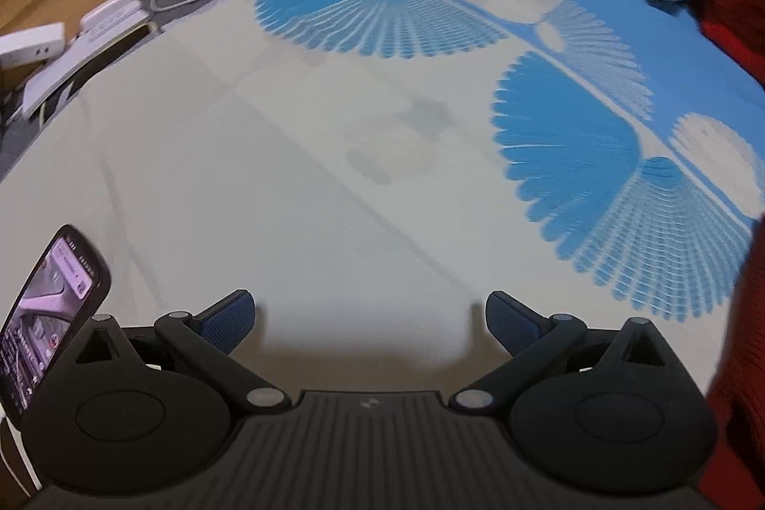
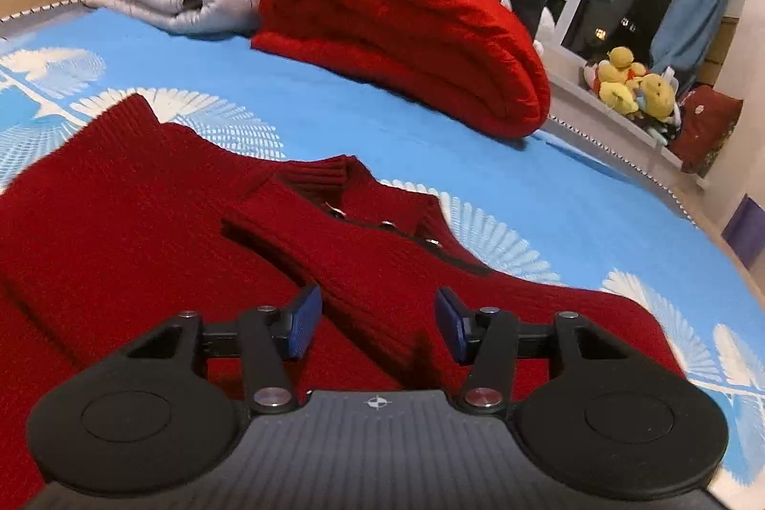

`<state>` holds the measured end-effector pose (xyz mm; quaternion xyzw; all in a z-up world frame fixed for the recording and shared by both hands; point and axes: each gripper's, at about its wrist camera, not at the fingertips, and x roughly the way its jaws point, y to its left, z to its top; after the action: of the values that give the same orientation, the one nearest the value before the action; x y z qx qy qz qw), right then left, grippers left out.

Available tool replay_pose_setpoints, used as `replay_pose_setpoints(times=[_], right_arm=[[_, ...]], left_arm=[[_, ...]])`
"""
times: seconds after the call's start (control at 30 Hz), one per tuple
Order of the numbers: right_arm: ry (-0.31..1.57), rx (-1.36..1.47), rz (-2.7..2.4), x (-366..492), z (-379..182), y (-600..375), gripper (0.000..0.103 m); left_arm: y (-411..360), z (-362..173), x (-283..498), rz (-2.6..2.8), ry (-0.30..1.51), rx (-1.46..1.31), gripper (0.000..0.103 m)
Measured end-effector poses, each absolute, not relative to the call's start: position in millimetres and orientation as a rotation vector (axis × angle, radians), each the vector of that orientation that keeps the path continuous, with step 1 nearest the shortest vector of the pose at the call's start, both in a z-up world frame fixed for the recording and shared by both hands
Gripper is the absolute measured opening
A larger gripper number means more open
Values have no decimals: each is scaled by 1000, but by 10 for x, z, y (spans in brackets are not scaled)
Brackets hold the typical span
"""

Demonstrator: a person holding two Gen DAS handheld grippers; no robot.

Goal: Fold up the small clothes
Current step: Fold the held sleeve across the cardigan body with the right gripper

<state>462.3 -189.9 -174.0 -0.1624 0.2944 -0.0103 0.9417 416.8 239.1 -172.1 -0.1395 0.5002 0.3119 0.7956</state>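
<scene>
My right gripper (image 2: 377, 326) hangs half spread, empty, right over the dark red knit sweater (image 2: 143, 223), whose folded sleeve (image 2: 344, 271) runs between my jaws toward its collar (image 2: 330, 175). My left gripper (image 1: 370, 326), wide, faces bare sheet (image 1: 287, 175).

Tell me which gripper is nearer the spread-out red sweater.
Right. The right gripper hangs open just above the red sweater, over its folded sleeve. The left gripper is open above bare bedsheet, with red fabric only at its view's edge.
</scene>
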Motion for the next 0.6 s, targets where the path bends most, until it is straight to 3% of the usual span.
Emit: replay_pose_setpoints(times=[0.1,0.13,0.17,0.4,0.6], right_arm=[[672,-321,-30,4843,-1872,-1825,51],[674,-334,-24,4864,-1880,-1796,24],[672,-339,-8,4883,-1847,-1779,9],[453,-183,116,4426,-1106,-1607,10],[642,-297,225,4324,-1783,-996,11]], left_arm=[[2436,-1741,4172,671,1091,-319,103],[2444,-1741,4174,664,1095,-330,103],[2448,-1739,4176,658,1097,-336,103],[2409,-1713,4175,647,1092,-354,103],[2358,-1709,4168,622,1099,-368,103]])
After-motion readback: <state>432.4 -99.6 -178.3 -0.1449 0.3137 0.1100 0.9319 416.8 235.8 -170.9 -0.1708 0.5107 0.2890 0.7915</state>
